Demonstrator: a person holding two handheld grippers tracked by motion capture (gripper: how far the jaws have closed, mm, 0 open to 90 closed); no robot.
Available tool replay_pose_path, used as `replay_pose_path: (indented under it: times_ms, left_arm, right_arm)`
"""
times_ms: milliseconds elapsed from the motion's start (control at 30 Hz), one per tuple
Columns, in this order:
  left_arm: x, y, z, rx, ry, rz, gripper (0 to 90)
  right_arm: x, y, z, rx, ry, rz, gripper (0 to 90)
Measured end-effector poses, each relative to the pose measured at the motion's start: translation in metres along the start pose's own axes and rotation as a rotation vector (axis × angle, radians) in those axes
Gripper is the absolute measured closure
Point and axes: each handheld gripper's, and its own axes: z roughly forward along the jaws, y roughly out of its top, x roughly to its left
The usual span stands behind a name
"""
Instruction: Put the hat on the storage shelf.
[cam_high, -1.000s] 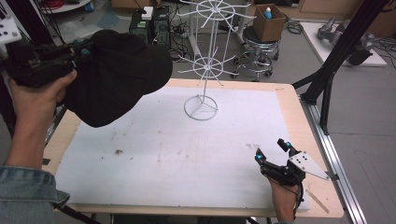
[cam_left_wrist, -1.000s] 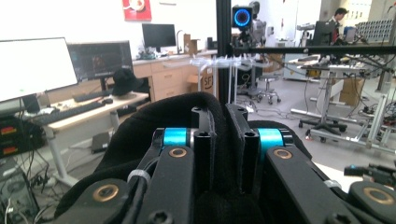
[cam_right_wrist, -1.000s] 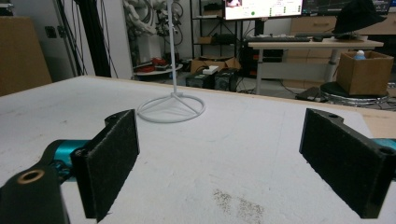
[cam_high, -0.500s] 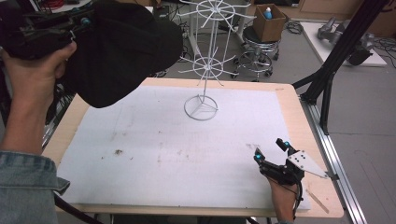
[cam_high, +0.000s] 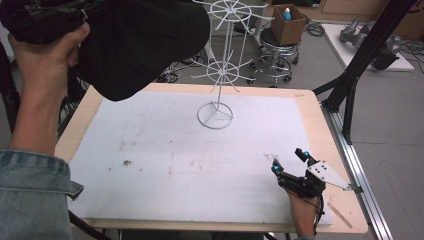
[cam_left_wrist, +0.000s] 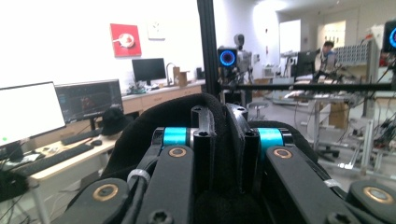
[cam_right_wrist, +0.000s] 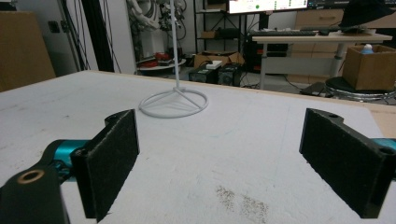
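Two claws are in your hands: your left claw (cam_high: 47, 22) is raised high off the counter's (cam_high: 150, 170) far left corner, jaws pressed together on the black cap (cam_high: 145, 45), whose fabric you can see pinched between the jaws in the left gripper view (cam_left_wrist: 177, 112). The cap hangs out from that claw toward the white wire rack (cam_high: 222, 65), its edge close beside the rack's upper spokes; whether they touch cannot be told. Your right claw (cam_high: 292, 162) sits low at the counter's near right corner, jaws spread wide with nothing between them, resting over the white mat. Ahead of the right claw in its own view stands the rack's ring base (cam_right_wrist: 173, 103) and thin pole, well apart from the pads, with bare mat between apart from some brown specks (cam_right_wrist: 240, 198) just in front of it. Beyond the rack, off the counter's far edge, stand a stool (cam_high: 275, 60) and a cardboard box (cam_high: 289, 22). To the right of the right claw the wooden counter edge is near, and a black frame strut (cam_high: 357, 70) rises past it.
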Motion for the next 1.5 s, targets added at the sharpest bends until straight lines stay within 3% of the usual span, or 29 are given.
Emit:
replay_pose_path:
  times_ms: [733, 1233, 1500]
  left_arm:
    - [0.004, -0.002, 0.046, 0.007, 0.002, -0.009, 81.4]
    - [0.011, -0.028, 0.086, 0.016, -0.023, -0.047, 81.4]
    - [0.014, -0.03, 0.092, -0.014, -0.013, -0.069, 81.4]
  right_arm:
    - [-0.001, -0.001, 0.0, 0.011, 0.001, 0.018, 11.1]
    - [-0.004, -0.001, 0.0, 0.014, -0.002, 0.02, 11.1]
    - [-0.006, -0.002, -0.003, 0.001, -0.01, 0.027, 11.1]
